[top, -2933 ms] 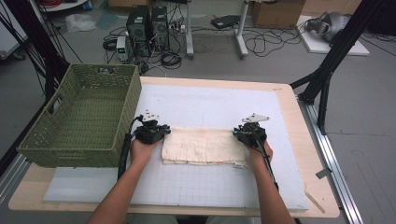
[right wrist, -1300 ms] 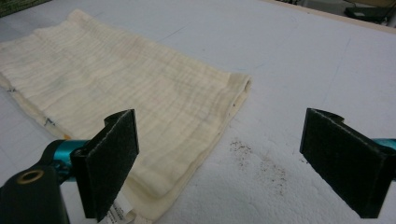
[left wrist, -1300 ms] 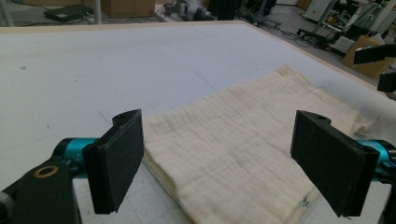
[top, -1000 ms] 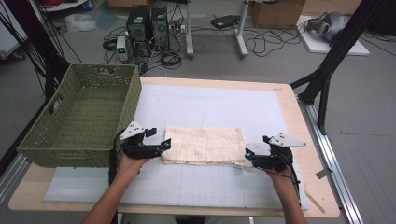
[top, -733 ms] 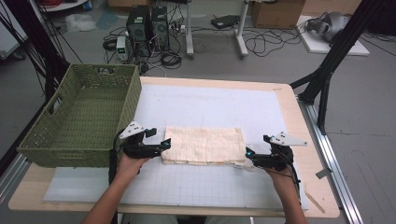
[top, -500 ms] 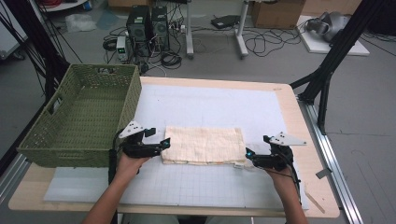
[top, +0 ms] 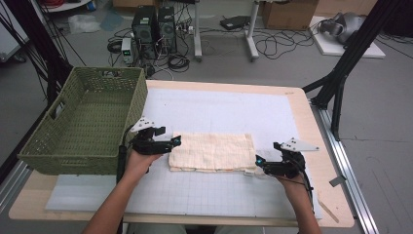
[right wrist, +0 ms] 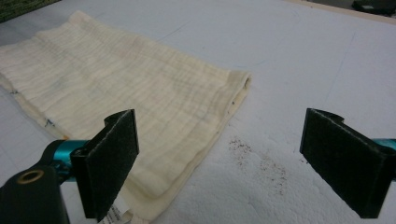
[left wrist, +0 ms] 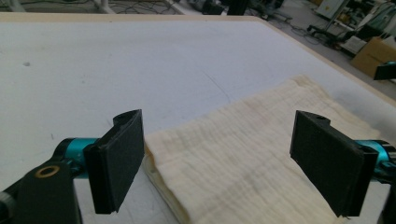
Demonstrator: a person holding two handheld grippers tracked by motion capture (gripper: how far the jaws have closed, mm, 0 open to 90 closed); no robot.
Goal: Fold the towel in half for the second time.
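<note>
Two hand-held tools flank a folded cream cloth (top: 212, 152) lying flat on the white mat (top: 214, 109) at the table's (top: 321, 161) near centre. The left tool (top: 176, 140), at the cloth's 9 o'clock end, and the right tool (top: 258, 161), at its 4 o'clock corner, both stand with jaws wide apart and grip nothing, apparently lined up to take opposite ends for another fold. Farther off, at 10 o'clock, a green woven basket (top: 87, 122) waits, likely the cloth's destination.
</note>
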